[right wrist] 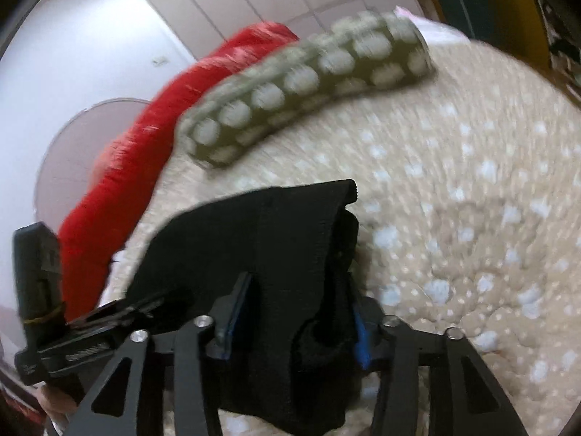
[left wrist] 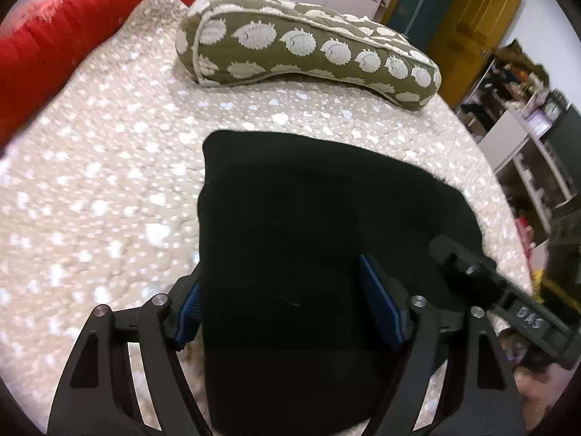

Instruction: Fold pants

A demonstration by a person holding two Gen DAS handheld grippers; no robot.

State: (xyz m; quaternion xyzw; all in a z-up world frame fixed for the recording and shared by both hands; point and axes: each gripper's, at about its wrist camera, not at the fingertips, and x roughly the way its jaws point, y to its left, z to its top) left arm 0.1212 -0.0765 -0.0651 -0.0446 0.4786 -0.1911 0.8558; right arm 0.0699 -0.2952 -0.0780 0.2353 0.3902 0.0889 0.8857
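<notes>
Your left gripper [left wrist: 287, 301] w/ fingers spread wide straddles the folded black pants [left wrist: 326, 239] on the spotted bedspread [left wrist: 101, 181], bare quilt to its left, while your right gripper [right wrist: 294, 309] pinches a bunched pants edge [right wrist: 290, 232], open bedspread [right wrist: 472, 181] to its right.

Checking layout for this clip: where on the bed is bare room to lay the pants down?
Bare bedspread lies left of the pants, bordered by the red blanket; a narrower strip runs between pants and pillow. Crowded near both grippers.
</notes>
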